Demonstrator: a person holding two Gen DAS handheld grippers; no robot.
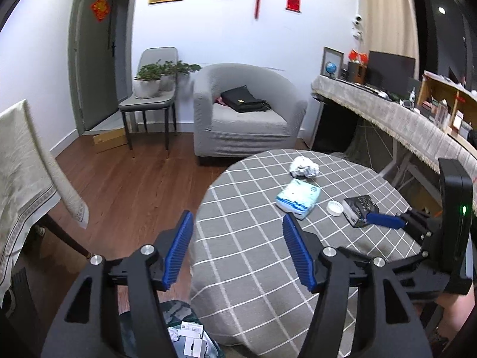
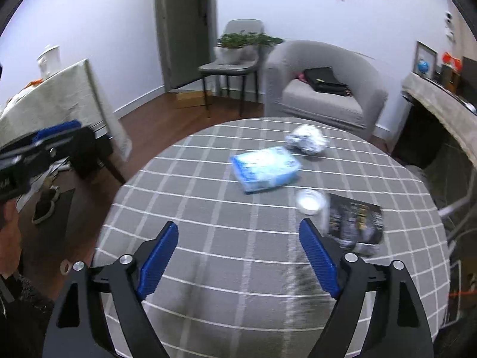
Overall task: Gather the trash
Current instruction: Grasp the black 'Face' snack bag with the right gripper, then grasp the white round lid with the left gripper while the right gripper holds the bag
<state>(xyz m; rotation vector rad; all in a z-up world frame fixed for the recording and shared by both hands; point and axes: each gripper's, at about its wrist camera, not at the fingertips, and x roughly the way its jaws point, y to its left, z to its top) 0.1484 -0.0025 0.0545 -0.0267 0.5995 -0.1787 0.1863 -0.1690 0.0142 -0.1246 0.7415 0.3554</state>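
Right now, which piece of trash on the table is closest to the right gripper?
The dark wrapper, lying just beside the right gripper's finger; the lid, tissue pack and foil ball lie farther off.

Grey checked cloth covers the round table (image 2: 238, 268); on it, a crinkled foil ball (image 2: 307, 140), a soft plastic tissue pack (image 2: 265, 169), a glossy dark packet (image 2: 353, 223). Ribbed blue pads (image 1: 179, 250), matt black plastic arms, wood-look floor (image 1: 134, 185).

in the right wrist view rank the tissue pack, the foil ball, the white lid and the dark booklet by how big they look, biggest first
1. tissue pack
2. dark booklet, close to the pack; it lies nearer the camera, so that order is unsure
3. foil ball
4. white lid
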